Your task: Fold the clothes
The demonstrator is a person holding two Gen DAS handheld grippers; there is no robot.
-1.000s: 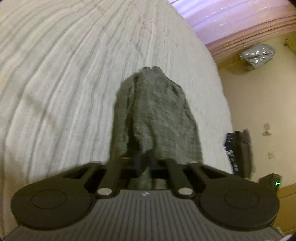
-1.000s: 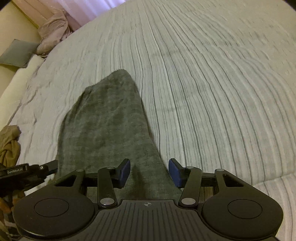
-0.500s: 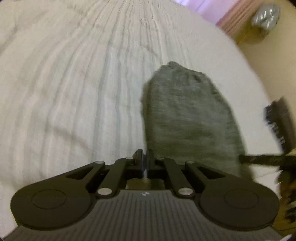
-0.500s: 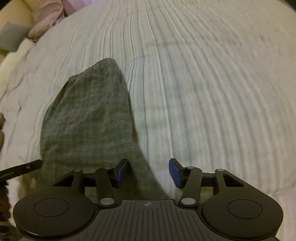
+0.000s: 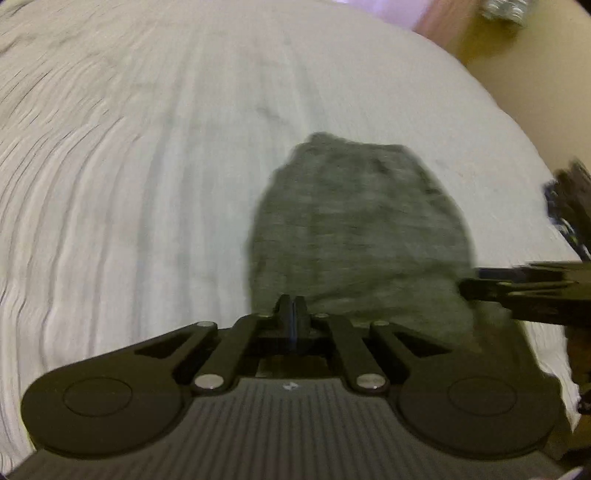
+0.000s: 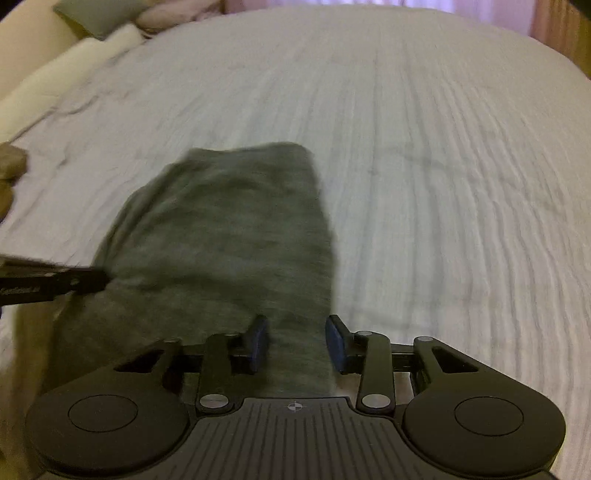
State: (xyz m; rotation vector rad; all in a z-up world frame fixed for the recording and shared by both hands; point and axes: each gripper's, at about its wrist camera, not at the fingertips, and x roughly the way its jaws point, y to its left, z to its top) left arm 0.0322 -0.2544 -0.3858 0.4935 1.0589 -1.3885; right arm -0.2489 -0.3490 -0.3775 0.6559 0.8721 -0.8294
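Observation:
A grey garment (image 5: 362, 229) (image 6: 229, 229) lies spread on the pale striped bedcover (image 5: 129, 166). My left gripper (image 5: 291, 302) is shut, its tips pinching the garment's near left corner. In the right wrist view the left gripper (image 6: 55, 280) comes in from the left and meets that corner. My right gripper (image 6: 297, 332) hovers over the near right edge, blue pads (image 6: 258, 339) apart and closing. A strip of the grey fabric lies between them, but they are not pressing on it. The right gripper (image 5: 517, 288) shows at the right of the left wrist view.
A grey cushion (image 6: 99, 14) and white pillows (image 6: 55, 74) lie at the bed's far left. A tan bundle (image 6: 11, 162) sits at the left edge. Dark items (image 5: 569, 199) stand beyond the bed's right side, against a yellow wall (image 5: 535, 74).
The garment went from a narrow bunched strip to a wider flat shape as the grippers moved apart. The right jaws have narrowed. Both wrists rolled.

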